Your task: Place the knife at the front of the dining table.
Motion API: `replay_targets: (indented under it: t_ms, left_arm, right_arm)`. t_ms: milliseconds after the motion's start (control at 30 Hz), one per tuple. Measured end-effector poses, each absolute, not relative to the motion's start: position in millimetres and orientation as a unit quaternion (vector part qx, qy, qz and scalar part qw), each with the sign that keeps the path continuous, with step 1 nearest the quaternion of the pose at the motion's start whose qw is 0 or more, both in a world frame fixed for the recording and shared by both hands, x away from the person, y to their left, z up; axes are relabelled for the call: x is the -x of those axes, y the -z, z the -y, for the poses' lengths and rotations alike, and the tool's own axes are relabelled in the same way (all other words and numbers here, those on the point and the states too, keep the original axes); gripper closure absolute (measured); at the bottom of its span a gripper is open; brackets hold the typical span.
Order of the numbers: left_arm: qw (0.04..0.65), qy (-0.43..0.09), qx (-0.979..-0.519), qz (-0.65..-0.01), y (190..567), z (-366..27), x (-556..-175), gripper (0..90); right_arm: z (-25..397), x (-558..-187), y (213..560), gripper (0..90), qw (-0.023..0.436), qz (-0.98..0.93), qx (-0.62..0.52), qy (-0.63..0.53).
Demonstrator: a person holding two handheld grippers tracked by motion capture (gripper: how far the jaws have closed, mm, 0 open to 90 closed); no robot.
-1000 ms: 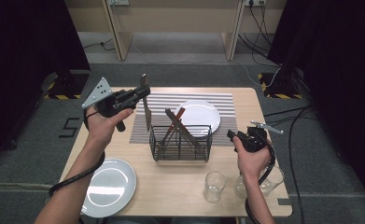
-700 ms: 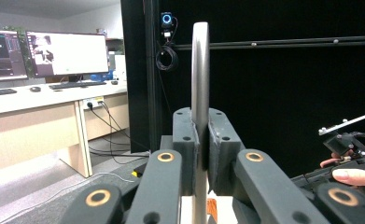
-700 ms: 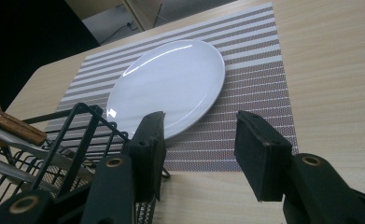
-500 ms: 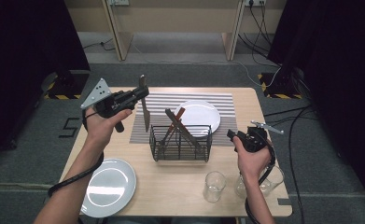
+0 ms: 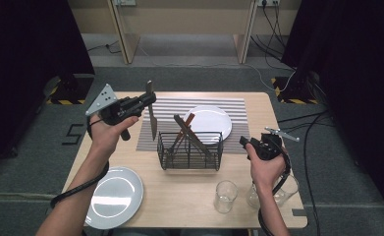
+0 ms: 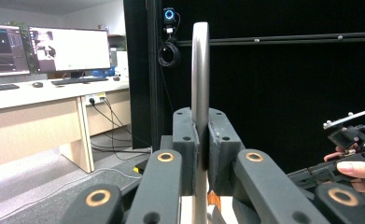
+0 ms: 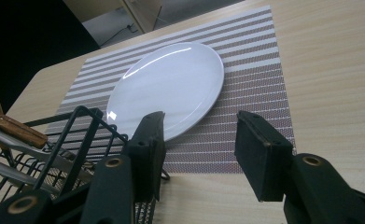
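High view — left gripper [image 5: 149, 101] clamps knife [image 5: 151, 117] upright | right gripper [image 5: 244, 142] gapes wide | floor "5" [image 5: 76, 132]

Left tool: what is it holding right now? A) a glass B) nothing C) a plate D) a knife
D: the left tool is shut on a knife, held above the table with its blade hanging down beside the wire basket; in the left gripper view the metal piece stands clamped between the jaws.
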State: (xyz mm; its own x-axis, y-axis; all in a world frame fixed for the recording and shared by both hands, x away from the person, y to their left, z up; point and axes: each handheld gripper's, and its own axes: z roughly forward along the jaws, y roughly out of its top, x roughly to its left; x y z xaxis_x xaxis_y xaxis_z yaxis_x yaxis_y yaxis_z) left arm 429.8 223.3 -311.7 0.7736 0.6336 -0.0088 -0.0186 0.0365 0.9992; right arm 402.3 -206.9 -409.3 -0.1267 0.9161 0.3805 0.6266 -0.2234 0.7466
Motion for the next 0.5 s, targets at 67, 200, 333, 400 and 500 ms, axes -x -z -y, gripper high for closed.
replay_targets:
  t_ms: [67, 200, 333, 400, 500]
  left_arm:
    - [0.679, -0.24, -0.652, -0.238, 313.2, -224.2, -430.2, 83.3]
    - [0.678, -0.239, -0.652, -0.241, 315.8, -225.3, -431.0, 83.3]
    - [0.677, -0.238, -0.653, -0.244, 318.2, -226.0, -431.8, 83.3]
    - [0.676, -0.237, -0.653, -0.245, 319.3, -226.1, -432.1, 83.3]
    - [0.674, -0.237, -0.654, -0.246, 320.7, -226.9, -433.0, 83.3]
  right_arm:
    - [207.0, -402.1, 409.0, 52.4, 0.162, -0.601, -0.641, -0.449]
    - [207.3, -402.1, 409.0, 52.4, 0.162, -0.601, -0.641, -0.449]
    - [207.3, -402.0, 408.8, 52.4, 0.162, -0.601, -0.641, -0.449]
    - [207.4, -402.0, 409.0, 52.4, 0.161, -0.6, -0.642, -0.449]
    - [207.7, -402.1, 409.1, 52.4, 0.161, -0.6, -0.642, -0.449]
